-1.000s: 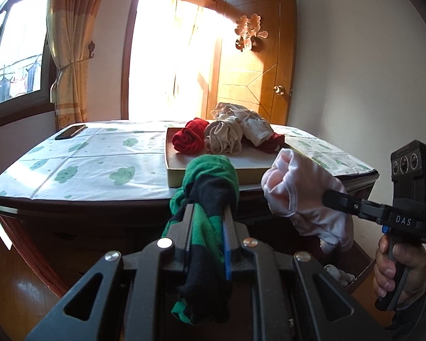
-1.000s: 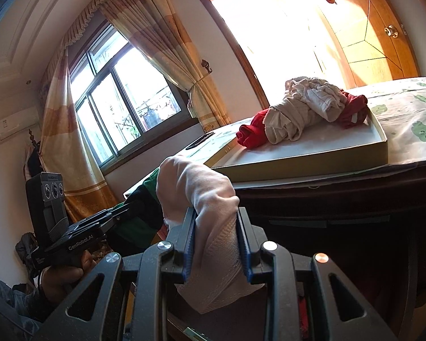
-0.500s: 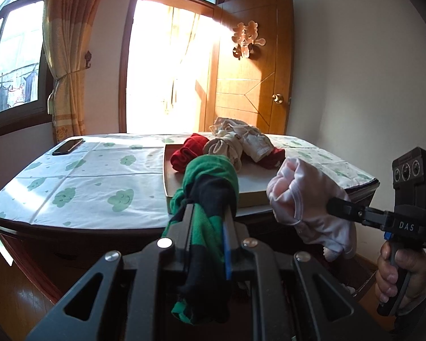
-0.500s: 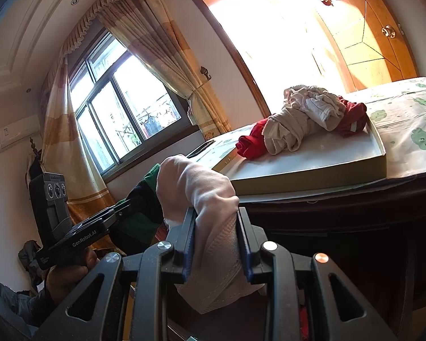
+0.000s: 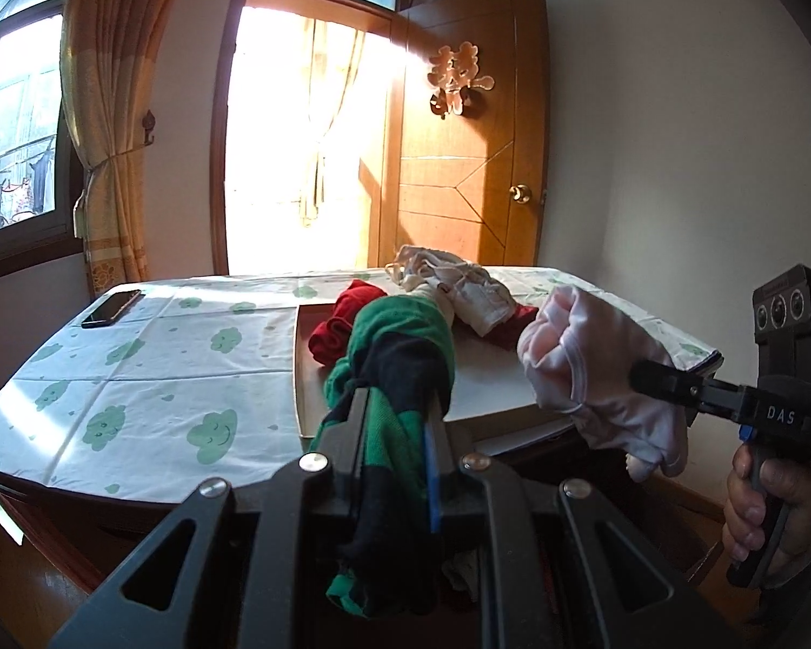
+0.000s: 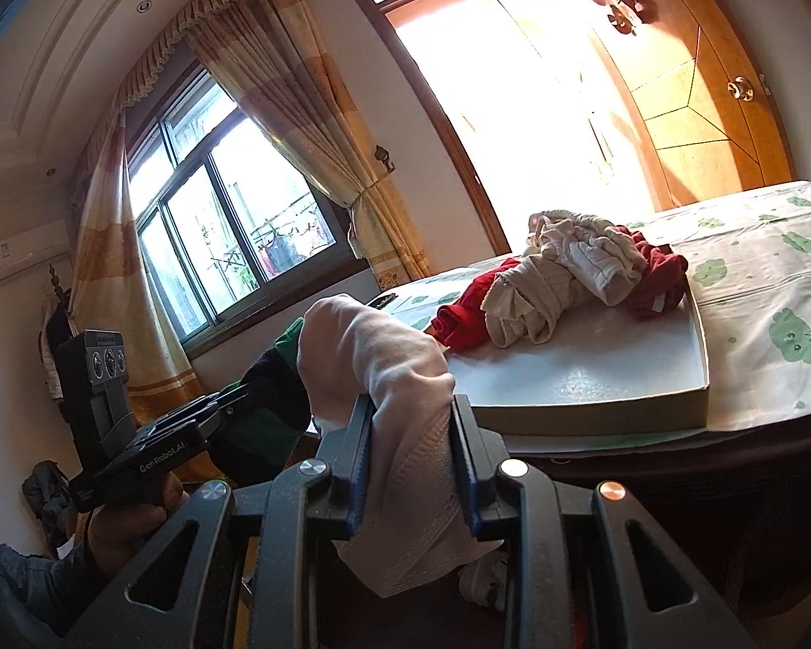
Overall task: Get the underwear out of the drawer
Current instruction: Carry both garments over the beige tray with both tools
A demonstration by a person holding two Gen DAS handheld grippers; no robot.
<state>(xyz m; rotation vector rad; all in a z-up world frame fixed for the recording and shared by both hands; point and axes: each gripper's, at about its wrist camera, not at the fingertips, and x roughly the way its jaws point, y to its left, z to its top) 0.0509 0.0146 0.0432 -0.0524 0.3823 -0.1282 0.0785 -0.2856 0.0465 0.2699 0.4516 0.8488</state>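
- left gripper [image 5: 392,405]: black two-finger tongs, jaws pinched tight on a bunched green-and-black striped underwear garment [image 5: 400,357]; the cloth bulges out ahead of the fingertips and its loose end hangs below the jaws.
- right gripper [image 6: 412,416]: black tongs with blue pads, jaws closed narrowly on a pale pink, soft knit underwear piece [image 6: 373,357]; it mounds over the fingertips in a rounded fold, with a ribbed section clamped between the pads.
- both garments are held in the air, side by side, just in front of the near edge of the table, clear of its surface.
- a person's hand [image 5: 768,508] grips the right tool's handle.
- dark wooden table with a white cloth printed with green clouds [image 5: 151,378].
- shallow rectangular cardboard tray with a white floor [image 6: 595,411] lies on the cloth.
- in the tray's far part, a heap: red garments [image 6: 654,276] with beige and cream garments [image 6: 557,276] on top.
- black phone [image 5: 111,308] lies on the far left of the cloth.
- wooden door [image 5: 459,173] stands open beyond.
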